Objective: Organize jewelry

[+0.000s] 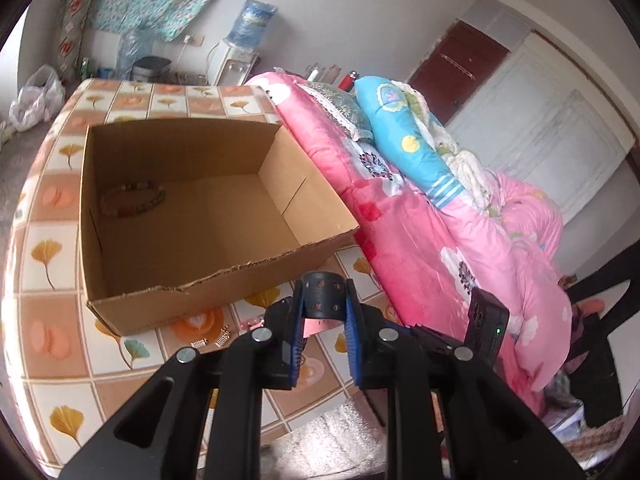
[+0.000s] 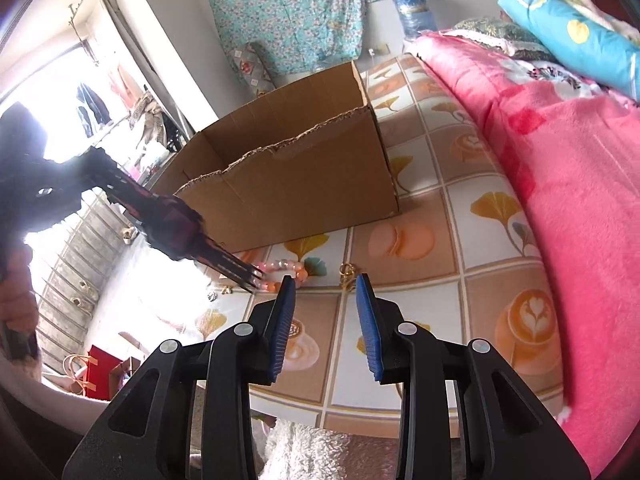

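Observation:
My left gripper [image 1: 324, 287] is shut on a black perforated band [image 1: 323, 300], held above the patterned table [image 1: 48, 248] near the front right corner of an open cardboard box [image 1: 192, 292]. A beaded bracelet [image 1: 132, 200] lies inside the box at its left wall. Two small gold pieces [image 1: 212, 339] rest on the cloth in front of the box. My right gripper [image 2: 325, 282] stands open and holds nothing. Just beyond its tips lie a pink bead bracelet [image 2: 285, 269] and a gold piece [image 2: 347, 276]. The left gripper [image 2: 254, 278] shows as a dark blur on the left.
A pink floral quilt [image 2: 568, 184] is piled along the table's right side, with a blue pillow [image 1: 404, 132] on top. The box [image 2: 304, 184] stands behind the loose jewelry. A black device with a green light [image 1: 490, 322] sits by the quilt. Shopping bags [image 2: 96, 372] lie on the floor.

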`<state>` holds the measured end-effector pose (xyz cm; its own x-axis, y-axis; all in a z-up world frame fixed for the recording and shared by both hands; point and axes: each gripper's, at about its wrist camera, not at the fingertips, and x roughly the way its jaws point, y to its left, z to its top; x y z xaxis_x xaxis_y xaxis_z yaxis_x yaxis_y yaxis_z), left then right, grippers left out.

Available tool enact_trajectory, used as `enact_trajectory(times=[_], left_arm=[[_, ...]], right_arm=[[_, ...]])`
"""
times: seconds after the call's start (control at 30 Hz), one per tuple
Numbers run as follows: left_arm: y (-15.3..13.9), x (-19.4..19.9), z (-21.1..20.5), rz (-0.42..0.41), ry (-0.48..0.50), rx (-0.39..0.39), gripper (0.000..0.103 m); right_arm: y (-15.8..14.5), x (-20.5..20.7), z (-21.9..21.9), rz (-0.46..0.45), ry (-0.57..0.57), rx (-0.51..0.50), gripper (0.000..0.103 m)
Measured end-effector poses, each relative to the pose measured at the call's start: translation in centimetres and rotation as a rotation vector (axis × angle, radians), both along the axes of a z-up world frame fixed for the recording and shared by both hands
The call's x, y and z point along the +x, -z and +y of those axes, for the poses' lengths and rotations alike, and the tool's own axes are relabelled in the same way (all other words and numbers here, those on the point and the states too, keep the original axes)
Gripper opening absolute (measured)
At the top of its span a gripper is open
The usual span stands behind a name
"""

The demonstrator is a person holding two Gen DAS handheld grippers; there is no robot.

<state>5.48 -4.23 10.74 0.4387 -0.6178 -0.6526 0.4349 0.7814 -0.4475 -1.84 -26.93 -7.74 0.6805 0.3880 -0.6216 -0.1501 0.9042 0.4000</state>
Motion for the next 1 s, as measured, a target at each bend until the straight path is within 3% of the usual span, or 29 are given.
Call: enact_trajectory(times=[0.1,0.23,0.37,0.53,0.73,0.9,1.0], left_arm=[[0.3,-0.7,-2.0,-0.034,0.073,0.094,0.017],[4.3,-2.3,-4.5,-0.007,0.18,0.175,0.017],[8.9,-4.1,-4.5,0.078,0.247,0.135,0.018],[12.1,-5.2,-3.2,0.17,0.249,0.073,0.018],[12.9,-6.1,-2.6,0.177,0.257,0.03,0.018],[13.5,-6.3,-1.8,0.197,0.259,0.002,0.018],[13.9,-6.4,-1.8,0.206,0.272,-0.006,0.018]], right_arm=[[0.7,0.3,-0.5,0.028,0.022,0.014,0.034],[1.0,0.5,-0.8,0.056,0.037,0.026,0.035],[0.6,0.5,-0.2,0.067,0.013,-0.015,0.035],[0.8,1.5,1.9,0.107,-0.103,-0.042,0.032],[1.4,3.1,4.8,0.179,-0.288,-0.034,0.019],[1.2,3.3,6.8,0.232,-0.46,-0.037,0.015],[0.9,3.4,8.8,0.229,-0.571,-0.09,0.015]])
